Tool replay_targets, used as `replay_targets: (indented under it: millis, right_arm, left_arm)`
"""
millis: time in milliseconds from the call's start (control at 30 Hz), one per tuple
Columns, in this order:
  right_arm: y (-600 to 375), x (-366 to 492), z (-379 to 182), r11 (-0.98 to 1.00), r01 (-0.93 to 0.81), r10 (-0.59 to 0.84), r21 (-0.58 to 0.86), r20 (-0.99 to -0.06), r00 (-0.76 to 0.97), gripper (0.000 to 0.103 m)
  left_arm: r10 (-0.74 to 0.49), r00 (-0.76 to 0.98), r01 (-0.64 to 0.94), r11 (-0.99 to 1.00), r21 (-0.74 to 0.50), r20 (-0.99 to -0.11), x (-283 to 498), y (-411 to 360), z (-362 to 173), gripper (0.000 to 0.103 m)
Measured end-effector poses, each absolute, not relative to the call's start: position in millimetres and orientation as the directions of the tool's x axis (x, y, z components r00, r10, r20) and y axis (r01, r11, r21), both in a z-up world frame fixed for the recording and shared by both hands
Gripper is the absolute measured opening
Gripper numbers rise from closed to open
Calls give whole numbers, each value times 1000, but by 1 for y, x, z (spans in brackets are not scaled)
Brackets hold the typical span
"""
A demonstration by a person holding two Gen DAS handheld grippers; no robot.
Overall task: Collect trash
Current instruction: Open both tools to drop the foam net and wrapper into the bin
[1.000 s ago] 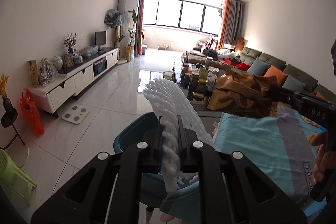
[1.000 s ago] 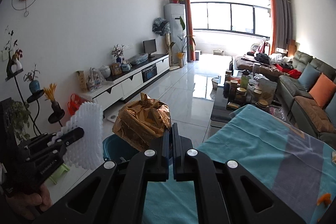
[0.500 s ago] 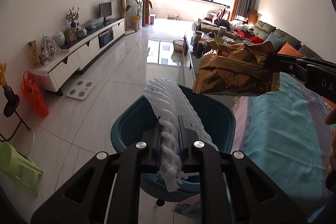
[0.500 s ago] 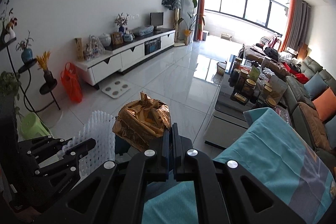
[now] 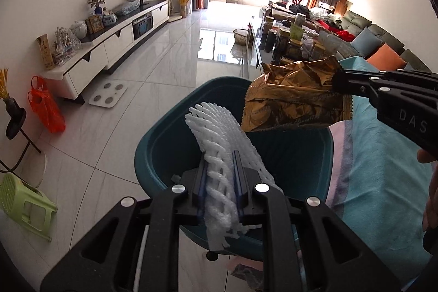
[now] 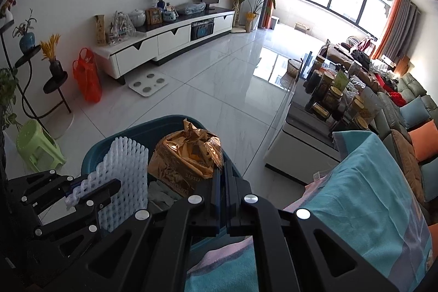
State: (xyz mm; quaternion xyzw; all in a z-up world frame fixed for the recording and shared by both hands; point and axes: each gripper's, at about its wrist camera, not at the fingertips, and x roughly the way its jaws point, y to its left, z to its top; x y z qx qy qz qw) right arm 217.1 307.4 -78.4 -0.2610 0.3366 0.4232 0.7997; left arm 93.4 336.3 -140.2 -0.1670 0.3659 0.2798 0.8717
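While both pieces of trash hang over the teal bin (image 5: pixel 153 152), the step in hand looks like the drop, and it goes best if each piece is let go only once it sits fully inside the rim. On the left, the left tongs (image 5: pixel 220 166) have a white foam fruit net (image 5: pixel 219 138) between their jaws; the jaws have just been opening a little, yet the net is still pinched there, its meshed sleeve fanning up and forward above the bin's near side. Opening wider from here should let it fall straight in, since it is light and springy and could catch on a pad; a small shake may be needed. To the right, the right tongs (image 5: pixel 338 85) are clamped tight on the edge of a crumpled gold snack bag (image 5: pixel 293 103), which hangs above the far right part of the bin, close to the rim by the turquoise cloth (image 5: pixel 383 168) covering the tabletop. I would bring that bag a touch further toward the bin's middle before letting go, as its stiff foil could tip outward onto the cloth. Seen from the right wrist, net and bag sit side by side over the bin, just apart, with some greyish scraps (image 6: pixel 161 196) already lying inside
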Motion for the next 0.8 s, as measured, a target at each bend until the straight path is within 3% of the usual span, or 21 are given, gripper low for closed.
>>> replay_targets:
  millis: [100, 300, 367, 467, 633, 800]
  right_arm:
    - [313, 220, -84, 497, -856, 481, -145, -775, 410, 3]
    - [318, 217, -87, 490, -860, 480, -141, -780, 401, 17]
    - [315, 220, -86, 497, -858, 487, -125, -778, 396, 37]
    - [309, 220, -79, 509, -853, 507, -118, -759, 408, 39]
    - [293, 223, -67, 531, -842, 532, -95, -736, 419, 40]
    - [271, 227, -55, 565, -822, 555, -70, -704, 442, 46]
  left_arm:
    - [357, 560, -615, 784, -86, -748, 100, 337, -147, 18]
    - [365, 537, -631, 772, -75, -760, 107, 340, -152, 28]
    - [375, 532, -636, 769, -66, -759, 107, 338, -150, 42]
    - [388, 534, -640, 766, -60, -751, 104, 337, -147, 53]
    - [415, 520, -654, 756, -34, -747, 106, 334, -139, 79]
    - [443, 512, -663, 748, -10, -736, 105, 328, -125, 88]
